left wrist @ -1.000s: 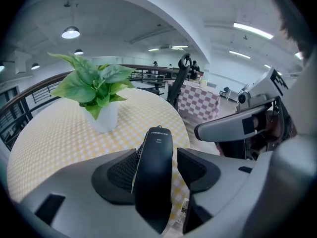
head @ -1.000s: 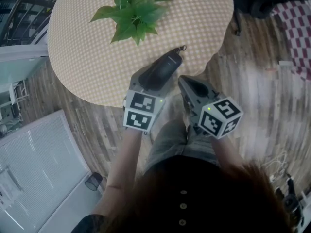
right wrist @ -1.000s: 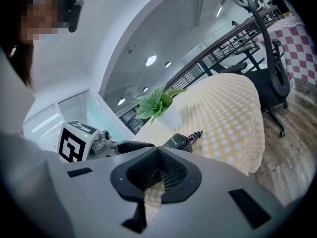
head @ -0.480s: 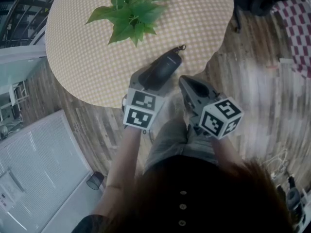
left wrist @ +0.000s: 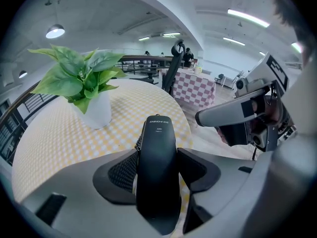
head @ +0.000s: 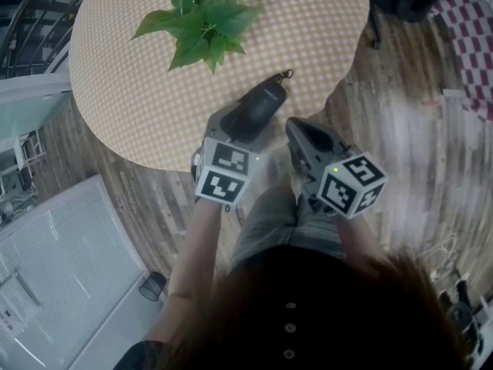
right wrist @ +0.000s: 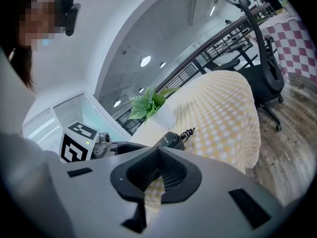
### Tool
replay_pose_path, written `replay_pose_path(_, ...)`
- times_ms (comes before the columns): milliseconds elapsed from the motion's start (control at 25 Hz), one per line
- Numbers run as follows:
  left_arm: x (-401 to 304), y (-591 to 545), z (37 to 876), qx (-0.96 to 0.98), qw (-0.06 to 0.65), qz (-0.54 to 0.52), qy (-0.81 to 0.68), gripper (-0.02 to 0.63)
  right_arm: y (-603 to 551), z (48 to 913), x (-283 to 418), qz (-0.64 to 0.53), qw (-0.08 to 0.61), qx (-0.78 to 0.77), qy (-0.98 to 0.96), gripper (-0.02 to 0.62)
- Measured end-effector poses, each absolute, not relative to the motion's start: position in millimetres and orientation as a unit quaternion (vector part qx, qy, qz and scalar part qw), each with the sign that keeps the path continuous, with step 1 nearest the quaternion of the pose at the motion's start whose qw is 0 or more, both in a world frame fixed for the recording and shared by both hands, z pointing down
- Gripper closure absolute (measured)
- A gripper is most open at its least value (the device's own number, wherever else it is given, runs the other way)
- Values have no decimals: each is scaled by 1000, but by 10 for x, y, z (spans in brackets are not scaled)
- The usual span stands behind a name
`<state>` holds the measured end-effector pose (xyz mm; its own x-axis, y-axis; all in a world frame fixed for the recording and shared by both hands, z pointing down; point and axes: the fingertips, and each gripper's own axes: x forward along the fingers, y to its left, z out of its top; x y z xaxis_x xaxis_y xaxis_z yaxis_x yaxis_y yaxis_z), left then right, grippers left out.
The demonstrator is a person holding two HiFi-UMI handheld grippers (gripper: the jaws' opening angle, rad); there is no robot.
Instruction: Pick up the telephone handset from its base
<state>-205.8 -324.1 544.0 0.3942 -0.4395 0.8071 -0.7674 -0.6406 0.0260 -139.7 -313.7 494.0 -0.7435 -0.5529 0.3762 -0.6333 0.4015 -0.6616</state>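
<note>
Head view: handset [head: 266, 99] rear end was hidden betw. left gripper [head: 248, 122] jaws. Plant [head: 202, 18] leaves covered its pot [left wrist: 96, 113]. Table [head: 123, 91] far rim was cut off at top edge. Right gripper view: only handset tip showed, rest behind right gripper [right wrist: 157, 151]. Smaller print on handset was too small to read.

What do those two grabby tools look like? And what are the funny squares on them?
Both the left tool and right tool are grey plastic with black mesh-textured pads inside. Each carries a white cube printed with black square markers and a tiny green light. The person wears a dark buttoned top.
</note>
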Motion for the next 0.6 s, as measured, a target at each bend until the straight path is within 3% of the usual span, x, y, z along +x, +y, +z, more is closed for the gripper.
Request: replay_pose_path(600,-2045,-3230,5420,817,191,413,-353,354,-3150,4941,-1345,417,52,358,-834,586)
